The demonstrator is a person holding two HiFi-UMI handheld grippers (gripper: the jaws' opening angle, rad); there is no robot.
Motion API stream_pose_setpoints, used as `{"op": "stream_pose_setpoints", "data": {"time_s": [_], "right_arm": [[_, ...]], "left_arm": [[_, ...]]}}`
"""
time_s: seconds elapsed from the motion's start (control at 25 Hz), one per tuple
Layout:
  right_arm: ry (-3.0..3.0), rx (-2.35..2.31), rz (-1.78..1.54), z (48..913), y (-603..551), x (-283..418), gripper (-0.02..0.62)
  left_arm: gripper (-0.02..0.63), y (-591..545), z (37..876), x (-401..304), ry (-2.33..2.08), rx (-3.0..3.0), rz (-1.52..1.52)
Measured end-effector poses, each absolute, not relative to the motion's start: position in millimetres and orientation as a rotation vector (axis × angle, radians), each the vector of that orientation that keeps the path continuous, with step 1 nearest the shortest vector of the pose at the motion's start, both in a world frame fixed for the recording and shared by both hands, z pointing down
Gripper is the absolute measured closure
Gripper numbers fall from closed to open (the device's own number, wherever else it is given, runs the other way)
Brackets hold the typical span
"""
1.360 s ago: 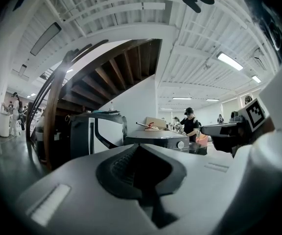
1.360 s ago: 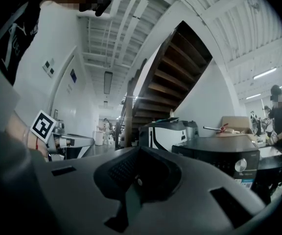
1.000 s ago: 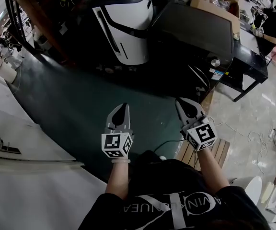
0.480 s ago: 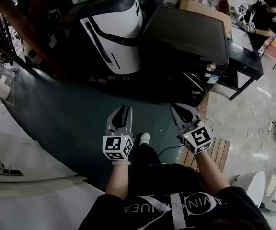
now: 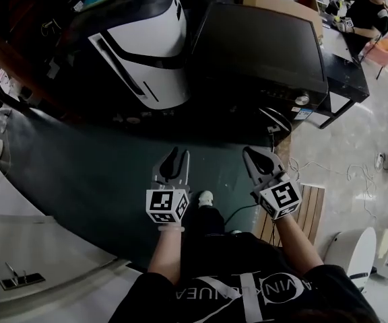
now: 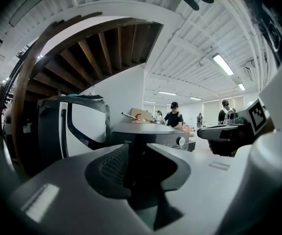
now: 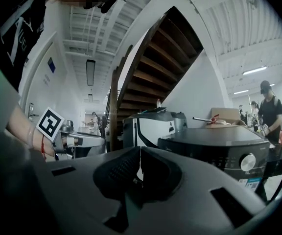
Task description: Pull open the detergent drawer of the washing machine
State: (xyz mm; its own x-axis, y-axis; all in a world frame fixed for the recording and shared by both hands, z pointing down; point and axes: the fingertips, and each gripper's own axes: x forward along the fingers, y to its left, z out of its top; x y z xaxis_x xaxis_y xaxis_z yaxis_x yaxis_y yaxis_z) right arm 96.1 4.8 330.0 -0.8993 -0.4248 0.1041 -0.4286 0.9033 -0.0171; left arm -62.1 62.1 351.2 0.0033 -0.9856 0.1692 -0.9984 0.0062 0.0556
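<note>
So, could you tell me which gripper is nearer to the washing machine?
Right. The right gripper hangs straight in front of the washing machine. The left gripper, whose jaws have just been opening with nothing between them, is off past the machine's left edge, farther away.

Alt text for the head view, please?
Two hand-held grippers hover over a dark-green floor, short of the dark washing machine, touching nothing. The left gripper has empty jaws that have just been opening; the right gripper is shut. A white-and-black appliance stands left of the machine.
</note>
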Motion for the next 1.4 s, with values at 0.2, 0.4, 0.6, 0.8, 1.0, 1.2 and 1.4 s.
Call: {"op": "stream_pose_setpoints", "data": {"time_s": [0.2,0.4,0.6,0.8,1.0,1.2,1.4], "right_arm": [[-2.93,0.727,0.095,347.8,-24.5,79.9,0.583],[-2.875,0.797,0.145,362.8,-48.0,64.0,0.583],[-2.856,0.839,0.141,376.2,-70.6,42.3,0.583],[-2.826,0.886,0.175,390.6,-90.5,19.9,0.583],[-2.822,0.928,0.198,410.0,-112.4,-2.2,0.583],[-2.782,0.938,0.284,438.6,-131.9,-17.1,0.583],[-2.778,0.993,0.288,462.6,-155.8,-25.0,0.583]], "left_arm": [[0.514,28.1,372.4,-78.0,-2.024,2.126,0.129],[0.514,-2.4,389.0,-92.6,-1.931,2.165,0.142],[0.514,-34.9,405.9,-109.7,-1.856,2.187,0.139],[0.513,-66.7,427.1,-112.1,-1.743,2.214,0.123],[0.514,-102.2,452.9,-109.9,-1.649,2.256,0.105],[0.514,-138.6,479.5,-104.4,-1.584,2.292,0.072],[0.514,-172.4,494.1,-109.0,-1.548,2.274,-0.041]]}}
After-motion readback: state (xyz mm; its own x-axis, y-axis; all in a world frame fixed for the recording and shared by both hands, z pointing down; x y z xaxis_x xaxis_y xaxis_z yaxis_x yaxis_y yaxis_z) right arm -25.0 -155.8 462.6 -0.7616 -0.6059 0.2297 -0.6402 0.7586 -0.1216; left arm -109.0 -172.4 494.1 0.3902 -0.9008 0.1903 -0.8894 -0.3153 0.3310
